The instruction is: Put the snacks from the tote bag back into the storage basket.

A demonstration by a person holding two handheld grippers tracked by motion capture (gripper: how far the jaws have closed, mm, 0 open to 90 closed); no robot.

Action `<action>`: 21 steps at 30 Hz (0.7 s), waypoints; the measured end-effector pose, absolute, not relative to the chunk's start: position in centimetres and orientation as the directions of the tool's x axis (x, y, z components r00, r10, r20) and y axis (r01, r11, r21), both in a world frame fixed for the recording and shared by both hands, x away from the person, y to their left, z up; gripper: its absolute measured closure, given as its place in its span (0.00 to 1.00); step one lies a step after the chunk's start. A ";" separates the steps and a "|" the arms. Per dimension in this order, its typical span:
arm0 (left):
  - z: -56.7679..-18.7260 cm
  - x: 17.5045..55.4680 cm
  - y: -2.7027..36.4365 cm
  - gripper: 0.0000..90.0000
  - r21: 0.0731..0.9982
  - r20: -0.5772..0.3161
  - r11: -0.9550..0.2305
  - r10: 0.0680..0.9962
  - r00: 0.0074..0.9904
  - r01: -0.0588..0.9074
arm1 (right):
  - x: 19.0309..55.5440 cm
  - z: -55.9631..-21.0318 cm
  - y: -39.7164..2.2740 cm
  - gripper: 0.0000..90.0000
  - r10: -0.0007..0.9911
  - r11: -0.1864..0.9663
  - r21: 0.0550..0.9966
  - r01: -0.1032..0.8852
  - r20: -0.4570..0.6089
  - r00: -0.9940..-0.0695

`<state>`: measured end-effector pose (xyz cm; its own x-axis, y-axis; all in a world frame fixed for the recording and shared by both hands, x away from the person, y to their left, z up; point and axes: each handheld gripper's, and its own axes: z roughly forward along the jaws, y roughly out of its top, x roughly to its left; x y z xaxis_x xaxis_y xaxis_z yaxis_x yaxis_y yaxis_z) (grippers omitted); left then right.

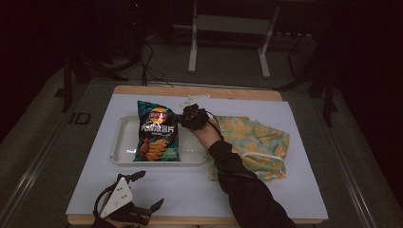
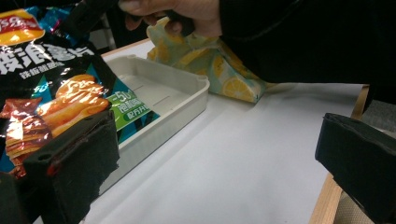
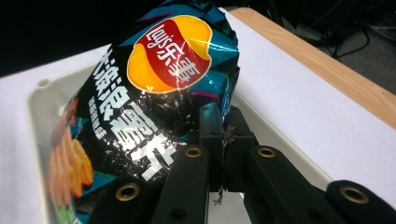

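Note:
A black and teal crisp bag (image 1: 157, 132) with a red and yellow logo lies in the shallow white tray (image 1: 122, 142). My right gripper (image 1: 186, 118) is at the bag's top right corner, shut on its edge; in the right gripper view the jaws pinch the foil of the crisp bag (image 3: 159, 98) at my right gripper (image 3: 223, 135). My left gripper (image 1: 142, 192) rests open near the table's front left edge, with nothing between its jaws. In the left gripper view the crisp bag (image 2: 51, 88) and the tray (image 2: 177, 100) lie ahead of the open left gripper (image 2: 210, 154).
A yellow and green lemon-print cloth bag (image 1: 256, 145) lies right of the tray, partly under the person's right forearm (image 1: 237, 175). A white sheet (image 1: 190, 190) covers the wooden table. White frame legs (image 1: 192, 47) stand on the floor behind the table.

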<state>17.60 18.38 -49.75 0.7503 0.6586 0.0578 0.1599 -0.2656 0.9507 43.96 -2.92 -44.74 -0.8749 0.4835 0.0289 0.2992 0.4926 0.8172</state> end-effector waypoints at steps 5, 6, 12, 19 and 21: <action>-49.7 17.6 18.4 0.00 0.951 0.057 -0.265 0.658 0.751 0.160 | 44.5 -45.1 -2.6 0.86 0.512 0.489 0.811 0.320 0.030 -0.858; -49.7 17.6 18.4 0.00 0.951 0.056 -0.264 0.658 0.751 0.161 | 44.5 -45.0 -2.8 0.79 0.518 0.482 0.814 0.325 0.035 -0.855; -49.7 17.6 18.4 0.00 0.951 0.057 -0.265 0.659 0.750 0.161 | 44.3 -43.8 -3.5 0.57 0.530 0.475 0.825 0.306 0.009 -0.848; -49.8 17.7 18.4 0.00 0.949 0.059 -0.270 0.661 0.748 0.163 | 43.3 -42.1 -4.9 0.31 0.506 0.455 0.837 0.304 0.037 -0.861; -49.8 17.7 18.4 0.00 0.949 0.059 -0.270 0.662 0.747 0.164 | 42.8 -41.8 -5.3 0.23 0.500 0.441 0.842 0.309 0.055 -0.864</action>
<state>17.68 18.43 -49.77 0.7470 0.6622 0.0592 0.1641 -0.2699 0.9488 42.84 -5.33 -41.77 -0.8643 0.4999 0.0554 0.3091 0.4412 0.8425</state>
